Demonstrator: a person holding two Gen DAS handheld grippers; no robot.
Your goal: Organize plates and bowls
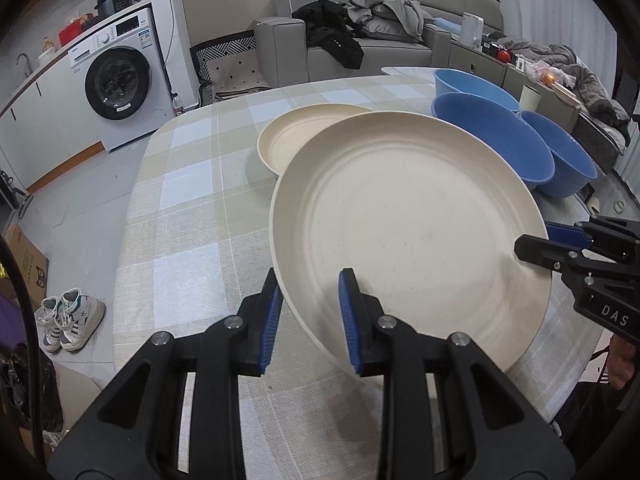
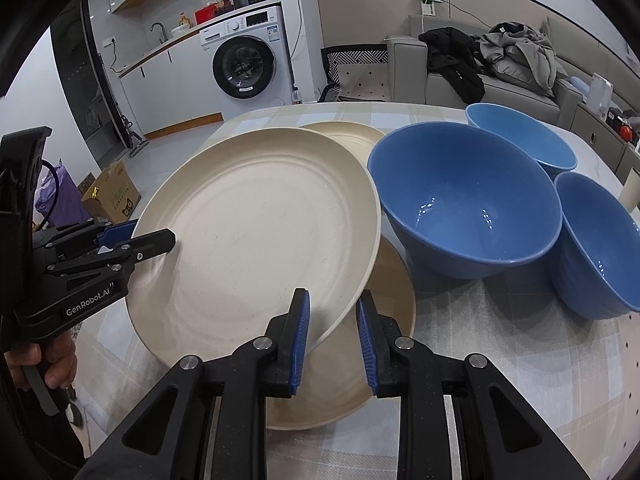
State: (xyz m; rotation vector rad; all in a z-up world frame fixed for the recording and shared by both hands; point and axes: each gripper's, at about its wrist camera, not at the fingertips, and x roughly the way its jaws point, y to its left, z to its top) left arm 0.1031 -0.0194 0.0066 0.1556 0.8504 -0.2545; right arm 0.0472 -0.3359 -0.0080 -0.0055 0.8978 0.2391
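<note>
While both my left gripper (image 1: 308, 316) and right gripper (image 2: 332, 336) clamp the lifted plate (image 2: 256, 232) by its rim, I'd keep it level. I'd lower it squarely onto the plate beneath (image 2: 394, 300).

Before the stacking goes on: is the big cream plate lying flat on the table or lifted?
Lifted and tilted: the big cream plate is gripped at opposite rims by the left gripper and right gripper, above another plate.

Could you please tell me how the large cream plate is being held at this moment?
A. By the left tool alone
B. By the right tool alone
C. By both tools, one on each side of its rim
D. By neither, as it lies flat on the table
C: the left tool and the right tool each clamp the rim of the tilted large cream plate from opposite sides.
</note>
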